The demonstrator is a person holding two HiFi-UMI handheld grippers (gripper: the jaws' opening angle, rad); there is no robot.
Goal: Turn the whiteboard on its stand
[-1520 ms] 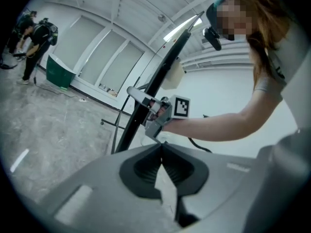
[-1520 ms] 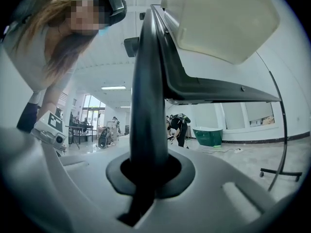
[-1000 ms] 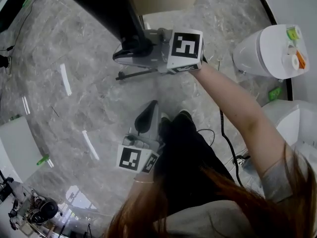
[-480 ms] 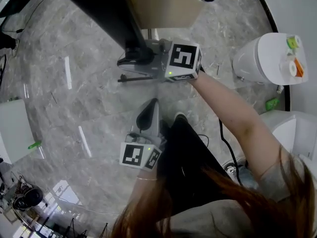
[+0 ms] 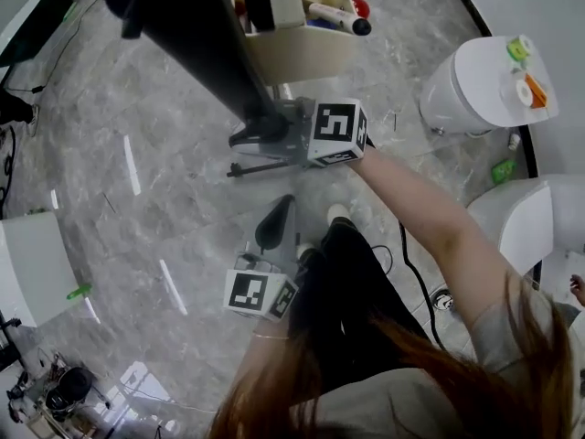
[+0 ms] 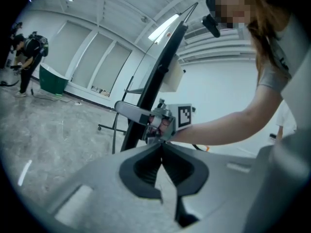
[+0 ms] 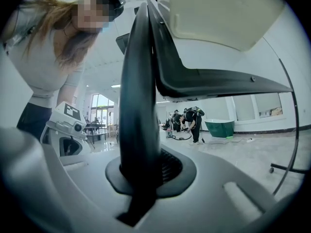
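The whiteboard [image 5: 196,39] stands on the floor [image 5: 128,208] in front of the person. From the head view it is seen edge-on, a dark band running from the top left corner toward the centre. The right gripper [image 5: 256,135] has its fingers pinched on the board's dark frame edge, just below the pen tray [image 5: 302,53]. I judge the grip made and the turn under way. How much rotation is left cannot be told.

The left gripper [image 5: 274,219] hangs lower, apart from the board, its fingers pressed together on nothing.

Only the left gripper view shows the board leaning off upright on its stand. Only the right gripper view shows the frame seated between the fingers. Only the head view shows the markers [image 5: 336,16] in the tray.
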